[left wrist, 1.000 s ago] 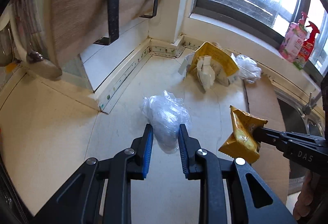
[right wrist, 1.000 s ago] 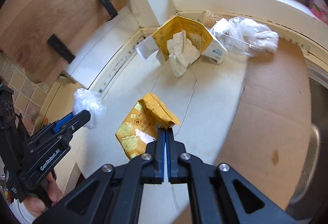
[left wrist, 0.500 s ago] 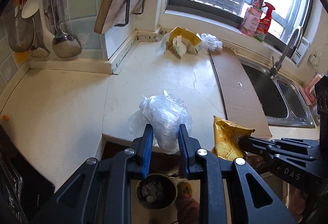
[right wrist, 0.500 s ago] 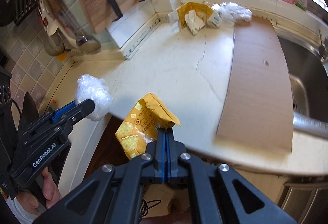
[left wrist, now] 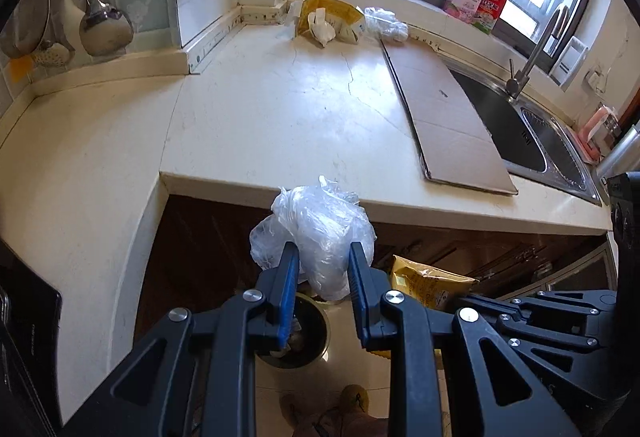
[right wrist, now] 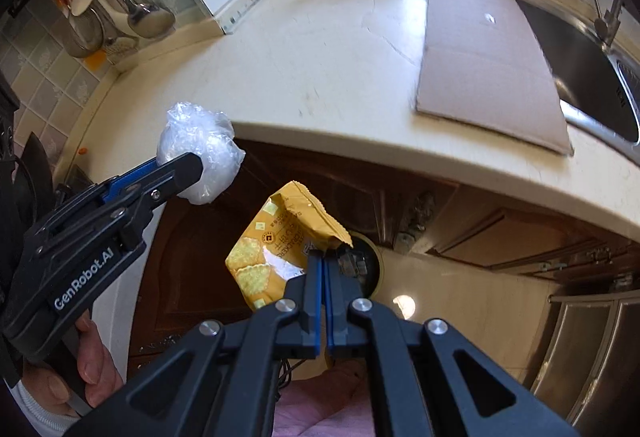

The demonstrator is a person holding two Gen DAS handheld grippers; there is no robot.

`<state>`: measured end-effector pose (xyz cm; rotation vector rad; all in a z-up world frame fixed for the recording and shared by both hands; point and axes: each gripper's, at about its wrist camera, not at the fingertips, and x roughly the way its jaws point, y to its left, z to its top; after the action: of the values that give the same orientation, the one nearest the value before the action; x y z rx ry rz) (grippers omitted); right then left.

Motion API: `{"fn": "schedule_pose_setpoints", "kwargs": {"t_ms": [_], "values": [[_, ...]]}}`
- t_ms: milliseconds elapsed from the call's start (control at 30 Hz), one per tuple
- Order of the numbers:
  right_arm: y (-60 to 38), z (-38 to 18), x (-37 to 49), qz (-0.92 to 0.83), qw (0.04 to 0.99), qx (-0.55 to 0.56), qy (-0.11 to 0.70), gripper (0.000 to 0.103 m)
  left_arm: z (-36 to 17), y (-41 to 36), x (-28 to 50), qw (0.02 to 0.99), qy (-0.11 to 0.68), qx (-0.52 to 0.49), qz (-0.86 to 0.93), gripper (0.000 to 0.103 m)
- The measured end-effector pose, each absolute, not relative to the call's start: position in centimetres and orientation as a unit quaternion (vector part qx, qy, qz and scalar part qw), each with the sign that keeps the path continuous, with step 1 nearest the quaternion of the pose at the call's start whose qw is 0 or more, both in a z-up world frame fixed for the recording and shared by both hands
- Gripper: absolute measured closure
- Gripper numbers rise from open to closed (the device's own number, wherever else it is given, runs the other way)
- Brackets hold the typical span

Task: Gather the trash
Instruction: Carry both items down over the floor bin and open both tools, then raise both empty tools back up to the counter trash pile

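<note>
Left wrist: left tool (left wrist: 323, 265) clenched on crumpled clear plastic bag (left wrist: 320, 233), held off the table (left wrist: 280, 109) edge above floor bin (left wrist: 296, 333).
Right wrist: right tool (right wrist: 323, 269) clamped on yellow cracker packet (right wrist: 276, 245), over the bin (right wrist: 364, 261).

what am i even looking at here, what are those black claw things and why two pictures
Each black claw is a hand-held gripper with a fisheye camera, so each picture looks along one. The left gripper squeezes a crumpled clear plastic bag. The right gripper pinches a yellow cracker packet. Both hang past the counter edge, above a round bin on the floor. On the counter are cardboard and more trash near the window.
</note>
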<state>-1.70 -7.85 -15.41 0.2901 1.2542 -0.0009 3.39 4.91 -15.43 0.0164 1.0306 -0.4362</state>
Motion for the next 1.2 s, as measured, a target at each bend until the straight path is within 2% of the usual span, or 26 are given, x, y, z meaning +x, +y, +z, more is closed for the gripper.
{"fn": "schedule_pose_setpoints", "kwargs": {"t_ms": [333,733,900,1033,1100,1200], "values": [[-9.8,-26.8,-2.4,-0.021,0.740,0.148,0.656,0.102,-27.6,5.9,1.3,0.797,0.583,-0.020,-0.156,0.081],[-8.0,-50.5,0.2,-0.031,0.671,0.115,0.732,0.102,-52.3,8.4,1.9,0.725,0.679,-0.056,-0.098,0.077],[-6.7,-58.4,2.4,-0.031,0.665,0.103,0.739,0.098,-61.0,9.3,3.0,0.712,0.696,-0.049,-0.079,0.067],[-6.2,-63.1,3.3,-0.044,0.650,0.089,0.753,0.095,-64.0,9.5,3.3,0.715,0.695,-0.027,-0.068,0.039],[-6.2,-64.3,3.4,-0.044,0.647,0.099,0.755,0.091,-64.3,9.4,3.2,0.721,0.690,-0.019,-0.070,0.036],[-6.4,-64.5,2.8,-0.041,0.646,0.103,0.755,0.079,-64.5,9.6,2.7,0.725,0.685,-0.008,-0.070,0.035]]}}
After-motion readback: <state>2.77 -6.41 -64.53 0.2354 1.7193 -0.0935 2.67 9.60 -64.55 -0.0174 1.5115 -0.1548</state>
